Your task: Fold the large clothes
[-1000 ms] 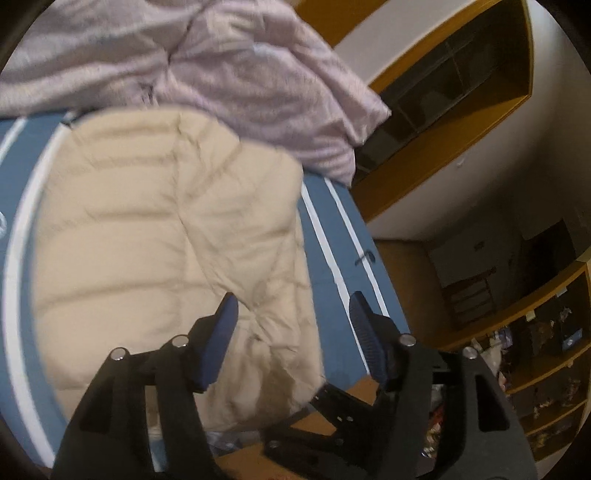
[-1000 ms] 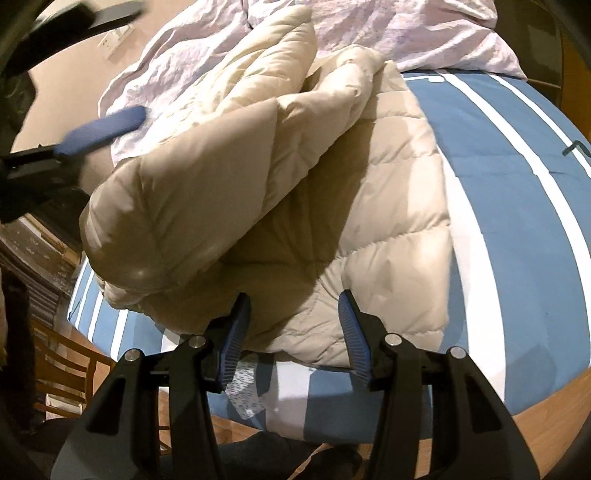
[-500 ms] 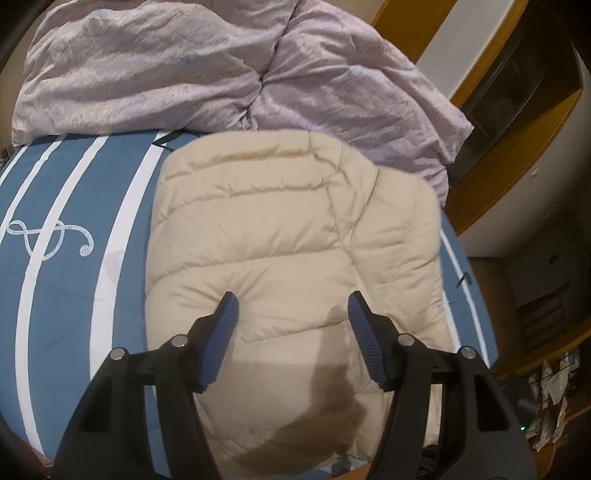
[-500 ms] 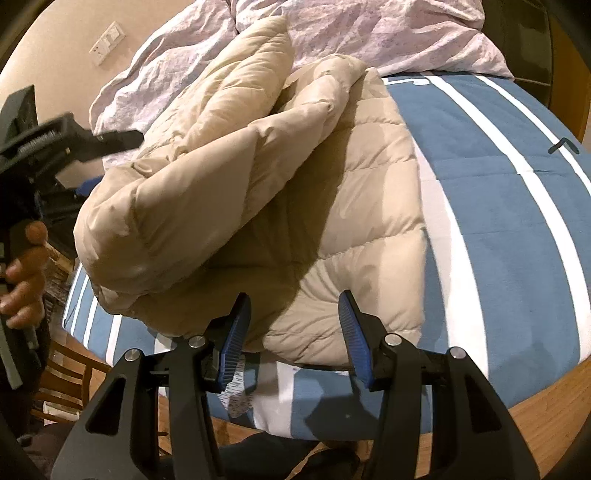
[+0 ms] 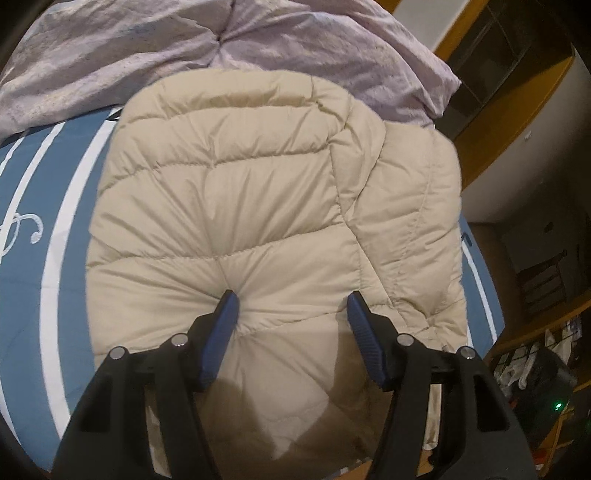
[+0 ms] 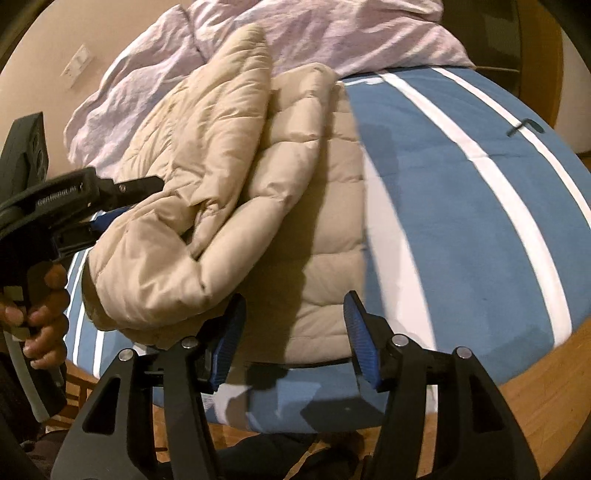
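A beige puffer jacket [image 5: 258, 206] lies folded on the blue, white-striped bedspread [image 5: 55, 229]. My left gripper [image 5: 291, 299] is open and points down onto the jacket's near part. Its left fingertip [image 5: 229, 301] dents the padding, and the fabric swells between the jaws without being pinched. In the right wrist view the jacket [image 6: 229, 192] lies doubled over in a thick roll, and the left gripper [image 6: 136, 201] meets it from the left. My right gripper [image 6: 293, 306] hovers at the jacket's near hem. Its jaws are opening and the pads do not press on anything.
A crumpled lilac duvet [image 5: 258, 48] [image 6: 332, 33] fills the head of the bed behind the jacket. Wooden shelves [image 5: 517, 92] stand to the right. A person's hand [image 6: 44, 314] grips the left tool. Wooden floor [image 6: 535, 387] shows below the bed's edge [image 6: 332, 413].
The left gripper has swung over and come down onto the jacket, its fingertip now pressing into it. The raised fold has sunk lower. The right gripper's jaws have widened a little.
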